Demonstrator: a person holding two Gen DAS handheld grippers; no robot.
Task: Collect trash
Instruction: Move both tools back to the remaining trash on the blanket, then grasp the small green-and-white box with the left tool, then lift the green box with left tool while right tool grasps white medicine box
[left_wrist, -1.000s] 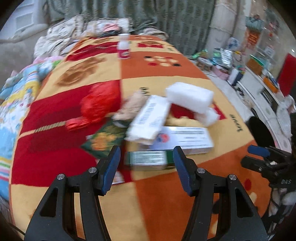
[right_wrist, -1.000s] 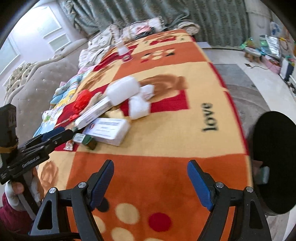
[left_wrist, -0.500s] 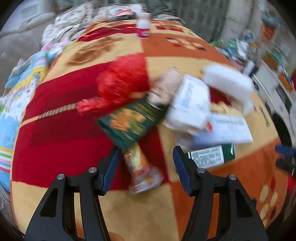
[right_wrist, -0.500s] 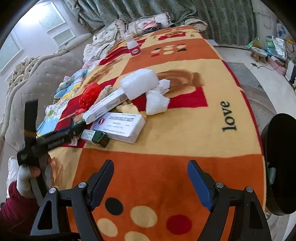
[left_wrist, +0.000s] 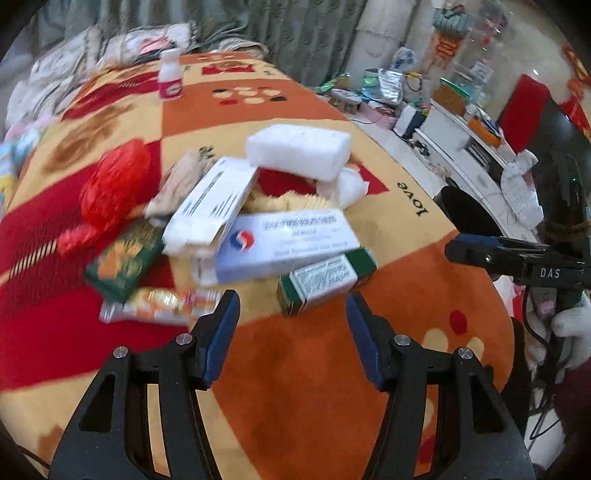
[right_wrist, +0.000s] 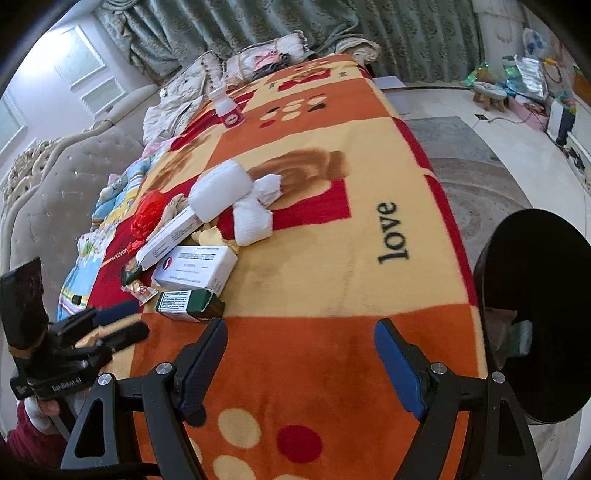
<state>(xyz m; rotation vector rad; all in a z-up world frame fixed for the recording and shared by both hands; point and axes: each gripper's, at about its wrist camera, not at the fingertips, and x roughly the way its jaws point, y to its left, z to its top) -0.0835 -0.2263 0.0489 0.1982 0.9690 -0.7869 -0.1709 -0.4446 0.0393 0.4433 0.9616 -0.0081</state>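
Note:
A heap of trash lies on the orange, red and yellow blanket (left_wrist: 295, 387). It holds a green box (left_wrist: 325, 280), a white-and-blue carton (left_wrist: 288, 243), a long white box (left_wrist: 214, 203), a white foam block (left_wrist: 299, 151), a red plastic bag (left_wrist: 114, 184), a green packet (left_wrist: 125, 258) and a snack wrapper (left_wrist: 159, 306). My left gripper (left_wrist: 291, 317) hovers open just in front of the green box, nothing between its jaws. My right gripper (right_wrist: 301, 343) is open over bare blanket, the green box (right_wrist: 188, 301) ahead to its left. The left gripper (right_wrist: 110, 325) also shows there.
A black round bin (right_wrist: 535, 314) stands off the blanket's right edge. A small white bottle with a pink label (right_wrist: 227, 107) stands far back. Bedding and a tufted headboard (right_wrist: 48, 192) line the left side. A crumpled white wad (right_wrist: 255, 218) lies beside the foam.
The left gripper swung left over the snack wrapper, then came back right, now facing the green box. The right gripper's view has shifted only slightly.

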